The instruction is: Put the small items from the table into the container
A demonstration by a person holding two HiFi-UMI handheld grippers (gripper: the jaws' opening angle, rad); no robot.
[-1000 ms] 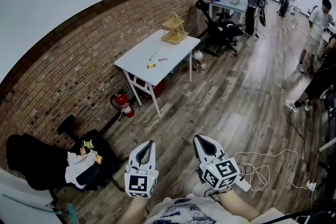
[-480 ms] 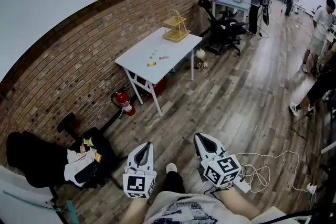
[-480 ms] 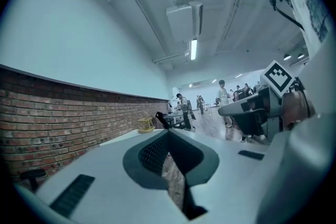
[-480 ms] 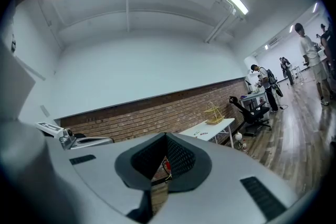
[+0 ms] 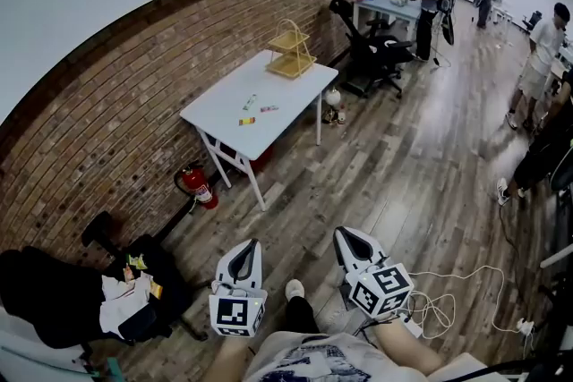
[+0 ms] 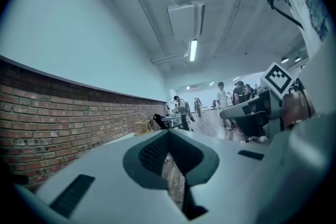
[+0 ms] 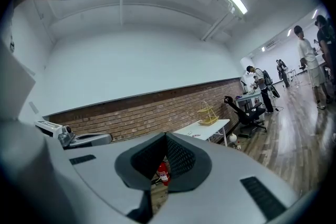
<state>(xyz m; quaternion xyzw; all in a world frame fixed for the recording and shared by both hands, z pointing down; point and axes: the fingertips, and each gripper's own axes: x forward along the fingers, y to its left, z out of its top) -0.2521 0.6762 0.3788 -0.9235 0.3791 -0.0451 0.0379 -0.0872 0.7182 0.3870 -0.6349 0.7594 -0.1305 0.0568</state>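
Note:
A white table (image 5: 224,116) stands by the brick wall, well ahead of me. On it lie a few small items (image 5: 253,110) and a tiered yellow wire basket (image 5: 291,50) at its far end. The table (image 7: 212,127) and basket (image 7: 208,113) also show in the right gripper view. My left gripper (image 5: 252,245) and right gripper (image 5: 344,235) are held low in front of me, pointing level, far from the table. Both have their jaws together with nothing between them.
A red fire extinguisher (image 5: 194,185) stands by the table leg. A black office chair (image 5: 367,49) is beyond the table. A dark chair with clutter (image 5: 125,295) is at lower left. A white cable (image 5: 448,295) lies on the wood floor. Several people stand at the back right.
The view has advanced toward the table and swung so it sits more to the left. A shoe has come into view between the grippers. Both grippers stay shut.

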